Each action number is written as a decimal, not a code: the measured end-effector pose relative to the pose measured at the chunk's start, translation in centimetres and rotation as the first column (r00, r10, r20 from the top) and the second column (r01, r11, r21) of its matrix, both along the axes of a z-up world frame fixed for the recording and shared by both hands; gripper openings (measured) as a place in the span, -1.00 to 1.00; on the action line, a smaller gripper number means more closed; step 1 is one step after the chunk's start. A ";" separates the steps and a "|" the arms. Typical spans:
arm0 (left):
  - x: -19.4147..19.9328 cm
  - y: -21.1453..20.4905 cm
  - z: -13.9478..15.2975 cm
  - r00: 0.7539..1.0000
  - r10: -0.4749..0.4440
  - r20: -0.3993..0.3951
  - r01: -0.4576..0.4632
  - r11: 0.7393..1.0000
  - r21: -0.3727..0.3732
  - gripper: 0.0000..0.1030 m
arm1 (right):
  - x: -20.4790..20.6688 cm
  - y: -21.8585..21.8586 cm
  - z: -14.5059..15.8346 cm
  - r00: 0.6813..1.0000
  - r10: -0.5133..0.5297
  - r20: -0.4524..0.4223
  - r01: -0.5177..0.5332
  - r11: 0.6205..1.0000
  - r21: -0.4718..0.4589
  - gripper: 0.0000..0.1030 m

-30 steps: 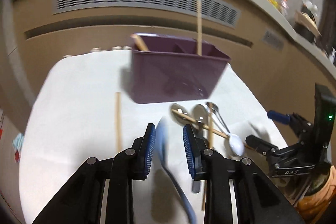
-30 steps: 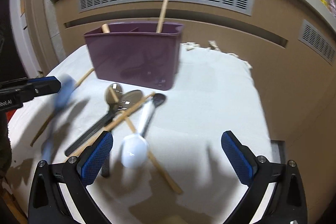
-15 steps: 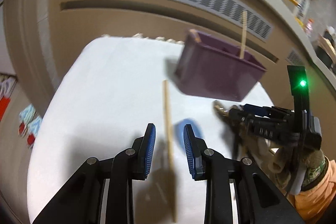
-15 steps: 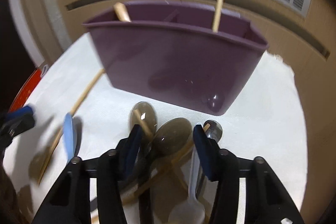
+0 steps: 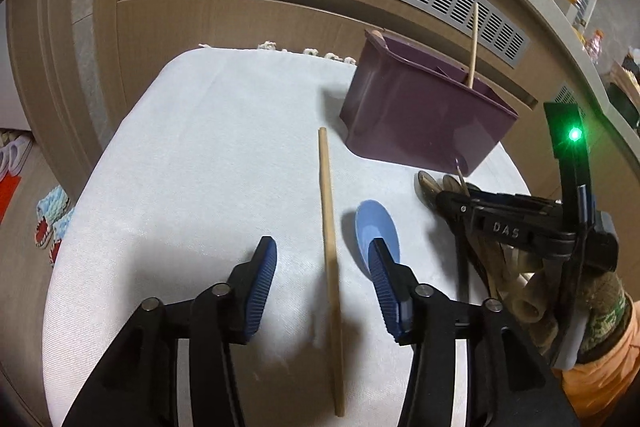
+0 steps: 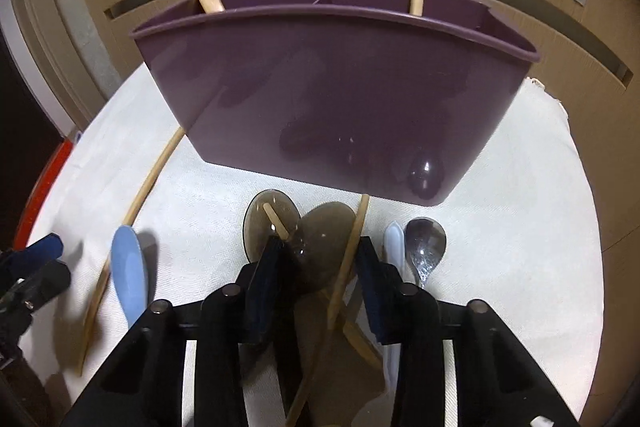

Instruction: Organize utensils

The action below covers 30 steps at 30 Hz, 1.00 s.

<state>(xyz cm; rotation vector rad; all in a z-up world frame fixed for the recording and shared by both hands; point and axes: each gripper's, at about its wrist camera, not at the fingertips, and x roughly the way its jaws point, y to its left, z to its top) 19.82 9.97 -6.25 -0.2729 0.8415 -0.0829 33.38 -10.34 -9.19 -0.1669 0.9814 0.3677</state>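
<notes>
The left tongs (image 5: 322, 285) are spreading apart over the white-clothed surface (image 5: 208, 163), with a wooden chopstick (image 5: 329, 227) lying untouched between the pads and a blue spoon (image 5: 374, 229) just beyond the right-hand pad. The right tongs (image 6: 316, 283) are closing around a dark translucent spoon (image 6: 326, 227) and crossed chopsticks in the pile; whether the pads already press is hard to tell. The purple caddy (image 6: 340, 95) stands just beyond them.

Home: slippers (image 5: 50, 223) beside a cloth-covered table (image 5: 208, 147).
</notes>
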 end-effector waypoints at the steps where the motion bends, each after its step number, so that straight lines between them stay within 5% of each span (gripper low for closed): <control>1: -0.1 -0.2 0.0 1.000 -0.005 -0.002 0.005 1.000 0.003 -0.04 | -0.3 -0.3 0.2 1.000 0.006 0.011 -0.006 1.000 0.004 -0.36; 12: 0.6 -4.8 -0.2 0.993 -0.098 -0.062 0.101 0.994 0.039 -0.04 | -5.3 -5.5 4.7 0.990 0.014 0.143 -0.028 0.995 0.098 -0.37; 19: 3.0 -5.6 -1.0 0.989 -0.051 -0.140 0.054 0.998 0.014 -0.04 | -5.2 -7.3 5.7 0.984 -0.028 0.178 0.004 0.991 0.136 -0.37; 28: 5.5 -6.2 -2.2 0.986 0.034 -0.162 -0.013 0.991 0.131 -0.05 | -6.3 -8.6 5.2 0.979 -0.032 0.200 0.001 0.988 0.154 -0.37; 29: 5.4 -6.6 -2.2 0.988 0.014 -0.151 0.007 0.990 0.138 -0.11 | -6.4 -8.7 5.2 0.979 -0.033 0.200 0.002 0.988 0.154 -0.37; 30: 5.3 -6.7 -2.2 0.990 0.004 -0.144 0.017 0.989 0.146 -0.39 | -6.4 -8.8 5.2 0.979 -0.033 0.201 0.001 0.988 0.156 -0.37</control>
